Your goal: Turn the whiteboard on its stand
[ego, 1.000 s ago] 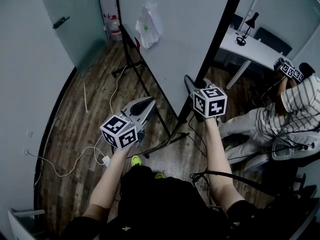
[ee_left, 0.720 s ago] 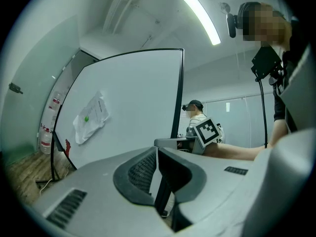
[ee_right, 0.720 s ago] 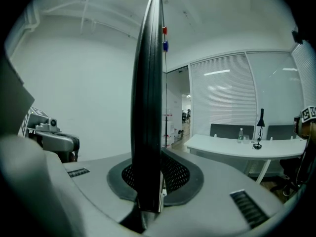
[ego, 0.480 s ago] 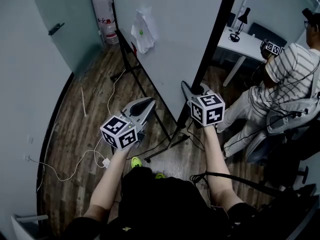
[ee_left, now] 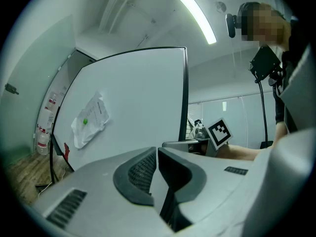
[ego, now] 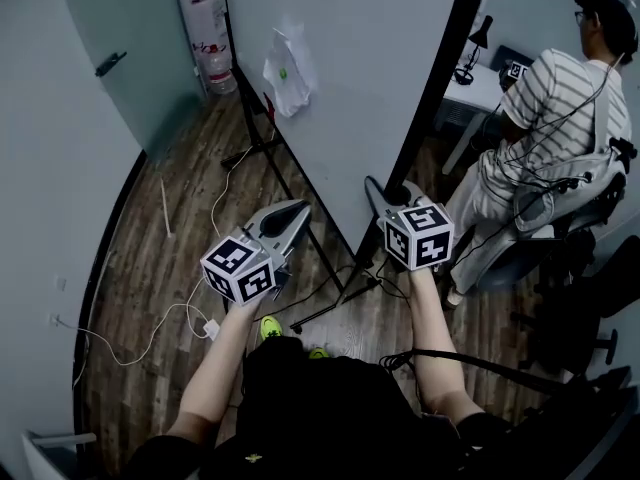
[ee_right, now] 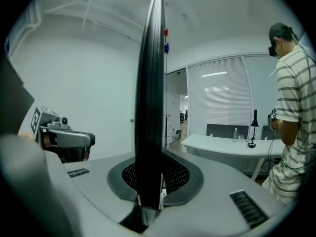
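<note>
Item 1: whiteboard (ego: 350, 68), large white panel with black frame, upright on its stand (ego: 330, 306); fills the head view from 11 to 1 o'clock, its near vertical edge running down toward centre. Black stand legs spread on the wooden floor (ego: 150, 248) at 6 o'clock of the board

Item 2: paper sheet (ego: 285, 63), crumpled, pinned to the board face by a green magnet (ego: 291, 57), at 11 o'clock of the left gripper. 1 red and 1 blue magnet (ee_right: 165, 39) sit high on the board edge

Item 3: right gripper (ego: 388, 196), at 3 o'clock of the left one, marker cube (ego: 418, 236) on top. Jaws pinching the board's black edge (ee_right: 150, 83), which stands upright between the mesh pads (ee_right: 175, 174) and touches both

Item 4: left gripper (ego: 298, 210), at 9 o'clock of the board's near edge, apart from the board and pointing at its face (ee_left: 133, 102). Jaws pressed together at the tips (ee_left: 157, 154), nothing between them

Item 5: person in striped shirt (ego: 560, 88), standing at 2 o'clock of the right gripper, back turned, beside a white desk (ego: 478, 90) with a black lamp (ego: 480, 53)

Item 6: white cable (ego: 140, 343), loose on the floor at 8 o'clock of the left gripper
</note>
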Demonstrator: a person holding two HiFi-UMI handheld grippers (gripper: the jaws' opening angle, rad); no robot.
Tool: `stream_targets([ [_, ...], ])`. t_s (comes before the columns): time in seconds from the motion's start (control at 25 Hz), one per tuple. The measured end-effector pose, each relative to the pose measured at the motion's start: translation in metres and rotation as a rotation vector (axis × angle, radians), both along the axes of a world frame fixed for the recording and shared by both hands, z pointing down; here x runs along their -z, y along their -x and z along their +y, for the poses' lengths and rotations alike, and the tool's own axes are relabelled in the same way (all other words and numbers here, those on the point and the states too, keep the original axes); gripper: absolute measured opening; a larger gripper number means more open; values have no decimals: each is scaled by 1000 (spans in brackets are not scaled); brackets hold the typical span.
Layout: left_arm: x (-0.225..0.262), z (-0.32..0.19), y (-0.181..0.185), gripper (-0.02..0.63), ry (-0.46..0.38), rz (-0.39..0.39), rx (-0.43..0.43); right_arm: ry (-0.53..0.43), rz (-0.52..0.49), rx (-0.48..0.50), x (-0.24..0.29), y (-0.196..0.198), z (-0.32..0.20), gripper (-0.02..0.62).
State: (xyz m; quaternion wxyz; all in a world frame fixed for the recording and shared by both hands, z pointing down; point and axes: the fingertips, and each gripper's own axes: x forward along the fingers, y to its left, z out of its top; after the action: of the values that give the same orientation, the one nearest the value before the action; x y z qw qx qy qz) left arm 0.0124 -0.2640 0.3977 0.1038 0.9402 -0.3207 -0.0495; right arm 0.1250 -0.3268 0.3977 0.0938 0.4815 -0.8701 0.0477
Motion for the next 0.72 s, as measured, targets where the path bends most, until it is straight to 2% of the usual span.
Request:
stream_targets([
  [0.4, -5, -6, 5, 16, 18, -7, 9, 6, -7, -8, 0, -10, 14, 55],
  [0.72, -1, 8, 17, 15, 7, 0, 23, -9, -10, -14, 6, -11, 41, 55],
])
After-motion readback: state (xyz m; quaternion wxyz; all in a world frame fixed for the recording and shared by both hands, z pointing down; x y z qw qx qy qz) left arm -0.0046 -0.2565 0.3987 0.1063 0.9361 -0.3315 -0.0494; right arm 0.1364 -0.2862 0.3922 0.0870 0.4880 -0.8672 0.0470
